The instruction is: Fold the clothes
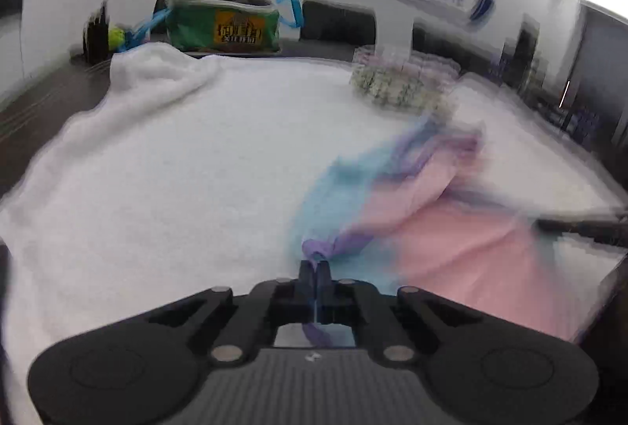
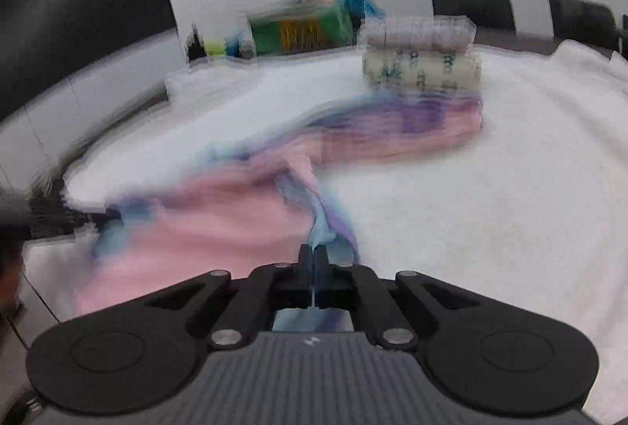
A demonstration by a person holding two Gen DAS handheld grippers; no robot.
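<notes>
**Both tools hold the pink garment by its edge, ready for a fold**

The left tool [image 1: 315, 270] has its two fingers pressed together on a purple and blue hem of the pink garment [image 1: 463, 240]. The right tool [image 2: 314, 254] is also clamped on the same garment [image 2: 204, 225], at a blue and purple border. A strip of cloth passes between the fingers of each tool, so both grips look firm.

The garment lies on the white towel [image 1: 176, 170] that covers the desk [image 1: 43, 103]. It lies to the right of the left tool and to the left of the right tool, so it is between the two. Both pictures are blurred, which suggests quick motion, and I cannot tell exactly how much of the cloth is lifted.

I judge that the two tools hold two points of one edge so that the cloth stays stretched and can be carried over itself without wrinkles. Holding by the hem is sensible, because the border is thicker and slips less.

At the far side of the towel stands a pile of folded clothes [image 2: 422, 56], and the far end of the pink garment seems to touch its base. Probably finished pieces are collected there. A green bag [image 1: 223, 26] stands behind, on the dark desk, well apart from the work.

The fold seems to be in an early or middle stage.
</notes>
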